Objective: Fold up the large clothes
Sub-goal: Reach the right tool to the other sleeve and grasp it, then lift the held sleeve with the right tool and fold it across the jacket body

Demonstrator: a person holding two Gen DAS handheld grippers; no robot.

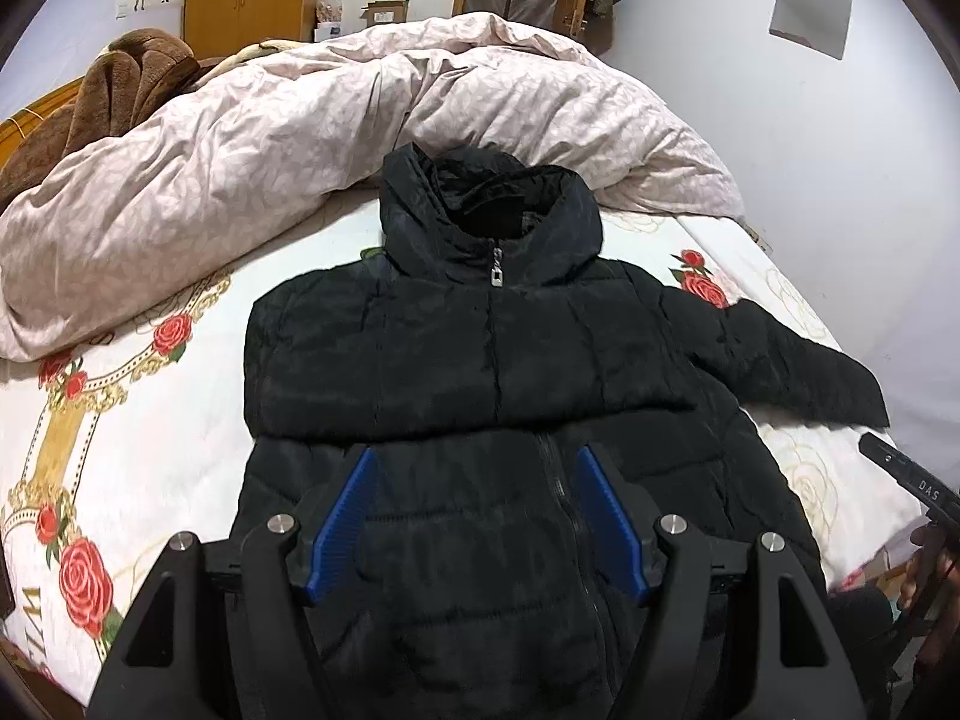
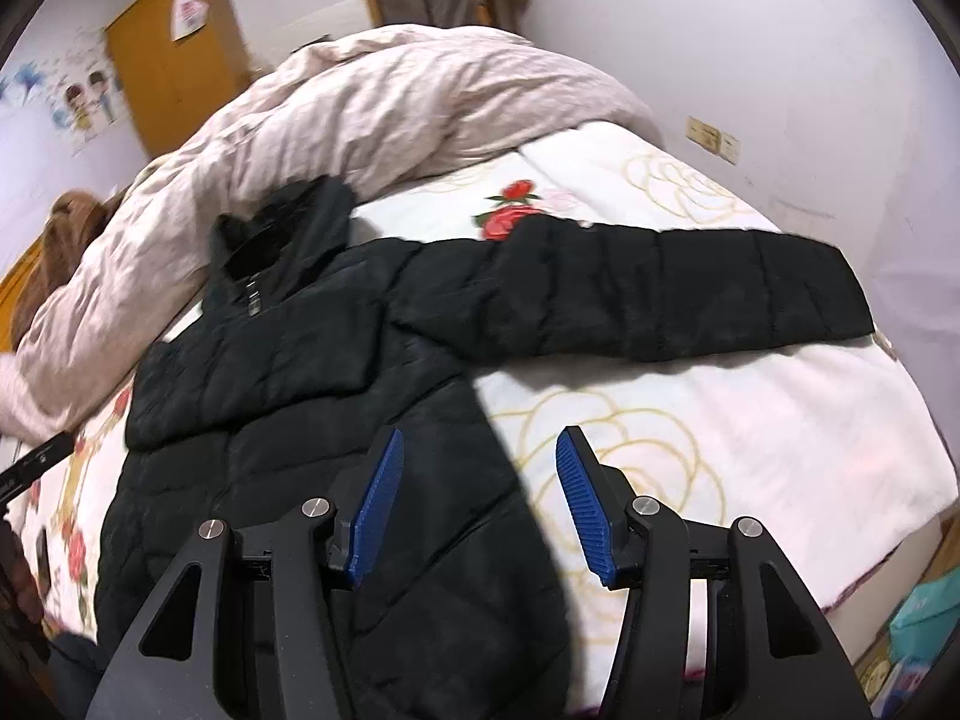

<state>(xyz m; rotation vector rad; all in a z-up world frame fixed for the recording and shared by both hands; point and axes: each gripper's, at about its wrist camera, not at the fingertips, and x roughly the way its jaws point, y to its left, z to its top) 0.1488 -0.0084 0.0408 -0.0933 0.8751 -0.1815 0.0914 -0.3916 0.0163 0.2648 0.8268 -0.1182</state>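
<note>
With one sleeve already folded across the jacket (image 1: pixel 480 360), the other sleeve (image 2: pixel 690 294) lay outstretched beside it, both grippers (image 1: pixel 474 516) (image 2: pixel 477 504) apart and empty.

Both views are evenly lit by soft indoor light, bright enough to read the pale bedding, with no single source in frame; shadows are faint and short. The black jacket (image 1: pixel 480 360) soaks up light, so its quilting shows only weakly; small bright glints sit on the metal screws at the bottom of each frame. Fisheye curvature bends the walls and bed edge, and dark vignetting fills all four corners. The left wrist view is sharp; the right wrist view is smeared by motion blur, strongest at the upper left and along the jacket's lower edge.
</note>
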